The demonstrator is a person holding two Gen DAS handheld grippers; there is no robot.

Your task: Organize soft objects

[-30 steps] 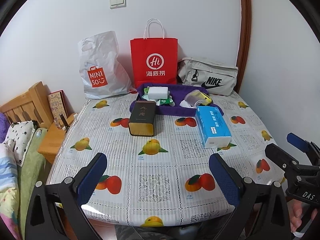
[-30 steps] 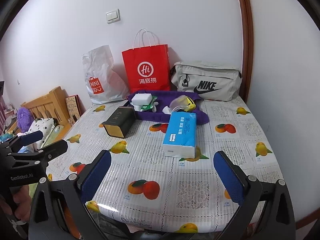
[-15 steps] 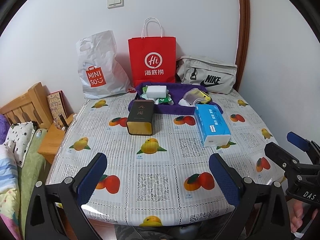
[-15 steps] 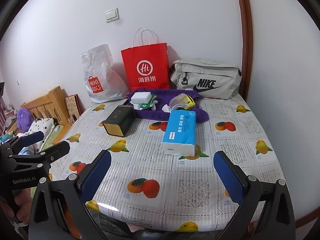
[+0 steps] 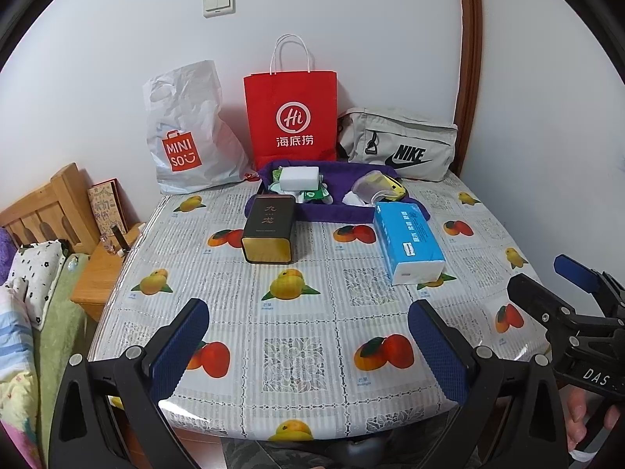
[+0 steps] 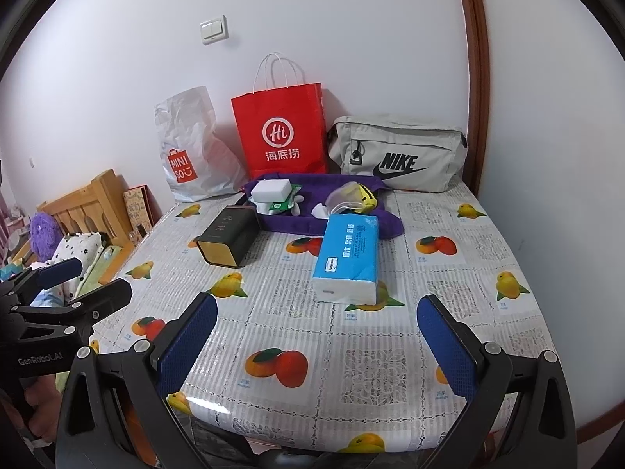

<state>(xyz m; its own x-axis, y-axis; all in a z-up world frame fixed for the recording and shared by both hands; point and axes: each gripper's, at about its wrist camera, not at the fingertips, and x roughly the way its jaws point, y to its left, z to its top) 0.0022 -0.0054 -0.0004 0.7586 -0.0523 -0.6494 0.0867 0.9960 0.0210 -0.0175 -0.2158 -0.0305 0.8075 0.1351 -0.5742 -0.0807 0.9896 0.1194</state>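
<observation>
A blue tissue pack [image 5: 406, 238] lies on the fruit-patterned table [image 5: 304, 312]; it also shows in the right wrist view [image 6: 347, 254]. Behind it a purple cloth [image 5: 343, 203] holds a white packet [image 5: 300, 178], green sachets and a yellow pouch [image 5: 381, 189]. A dark tea tin [image 5: 269, 230] lies left of centre. My left gripper [image 5: 308, 336] is open and empty above the table's near edge. My right gripper [image 6: 316, 336] is open and empty too, to the left gripper's right.
Against the wall stand a white Miniso bag [image 5: 187, 129], a red paper bag [image 5: 291, 121] and a grey Nike bag [image 5: 398, 144]. A wooden bed frame [image 5: 50, 207] and bedding lie left of the table. A wall stands close on the right.
Both grippers have edged slightly forward and up; the table objects sit a little lower in view. Nothing on the table moved.
</observation>
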